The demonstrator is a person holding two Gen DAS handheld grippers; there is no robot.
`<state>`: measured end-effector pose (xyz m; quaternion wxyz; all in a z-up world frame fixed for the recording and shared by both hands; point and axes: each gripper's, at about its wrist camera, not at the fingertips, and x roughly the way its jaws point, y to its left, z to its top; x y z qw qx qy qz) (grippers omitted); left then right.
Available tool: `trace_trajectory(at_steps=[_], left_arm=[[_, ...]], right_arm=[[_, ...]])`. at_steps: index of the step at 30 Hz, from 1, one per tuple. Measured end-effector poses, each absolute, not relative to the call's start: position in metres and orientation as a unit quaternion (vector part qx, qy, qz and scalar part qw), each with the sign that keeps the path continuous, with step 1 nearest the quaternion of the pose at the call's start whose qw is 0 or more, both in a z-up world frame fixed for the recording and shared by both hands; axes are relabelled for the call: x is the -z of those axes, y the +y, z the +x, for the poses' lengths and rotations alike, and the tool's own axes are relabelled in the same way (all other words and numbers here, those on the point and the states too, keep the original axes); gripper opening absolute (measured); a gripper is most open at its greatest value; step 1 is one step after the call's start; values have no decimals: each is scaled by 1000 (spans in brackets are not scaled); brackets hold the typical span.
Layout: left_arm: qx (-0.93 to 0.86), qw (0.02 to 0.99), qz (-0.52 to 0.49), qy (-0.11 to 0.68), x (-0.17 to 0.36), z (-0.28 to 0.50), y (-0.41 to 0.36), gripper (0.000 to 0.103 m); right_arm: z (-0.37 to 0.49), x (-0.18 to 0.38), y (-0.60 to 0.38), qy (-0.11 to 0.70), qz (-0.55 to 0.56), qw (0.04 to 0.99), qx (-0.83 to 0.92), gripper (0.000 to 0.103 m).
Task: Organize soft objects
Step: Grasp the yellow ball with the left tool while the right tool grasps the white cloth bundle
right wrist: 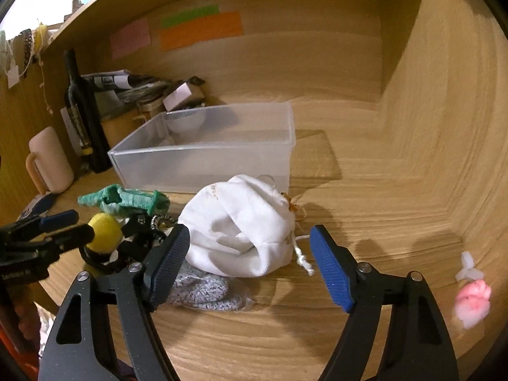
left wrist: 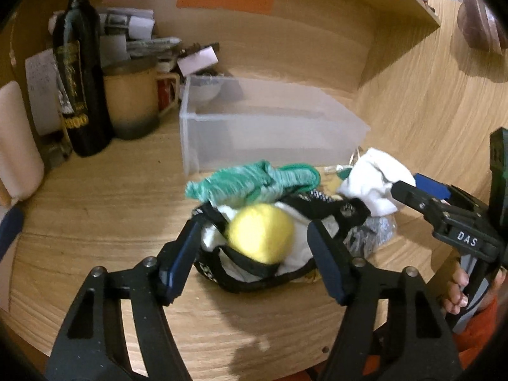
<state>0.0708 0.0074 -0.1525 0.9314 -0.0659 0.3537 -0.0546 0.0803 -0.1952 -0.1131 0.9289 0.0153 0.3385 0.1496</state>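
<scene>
A yellow felt ball [left wrist: 259, 232] lies on a black-and-white strap bundle [left wrist: 250, 270] on the wooden desk. My left gripper [left wrist: 254, 247] is open, its fingers either side of the ball. A green knitted piece [left wrist: 250, 184] lies just behind. A white fabric pouch [right wrist: 244, 228] lies on a grey knitted piece [right wrist: 203, 289]; my right gripper [right wrist: 250, 266] is open around the pouch's near side. In the left wrist view the right gripper [left wrist: 412, 193] is beside the pouch [left wrist: 377, 184]. A translucent plastic box [right wrist: 203, 155] stands behind the pile.
A dark wine bottle [left wrist: 79, 85], a beige mug [left wrist: 133, 101], a pale mug [right wrist: 50, 162] and stacked papers [left wrist: 127, 28] stand at the back left. A pink soft toy [right wrist: 473, 301] and a white plastic bit [right wrist: 466, 270] lie at right. Wooden walls enclose the desk.
</scene>
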Motion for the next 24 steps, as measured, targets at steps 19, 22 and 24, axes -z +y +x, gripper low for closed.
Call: trace_trajectory(at_steps=[19, 22, 24], left_arm=[[62, 933, -56, 351, 151, 81, 3, 44], [61, 937, -53, 339, 142, 79, 3, 44], [60, 941, -51, 330, 136, 78, 2, 44]], right_arm=[[98, 120, -196, 361, 34, 918, -162, 23], [95, 115, -198, 352, 36, 921, -163, 21], [92, 109, -199, 339, 32, 927, -161, 20]])
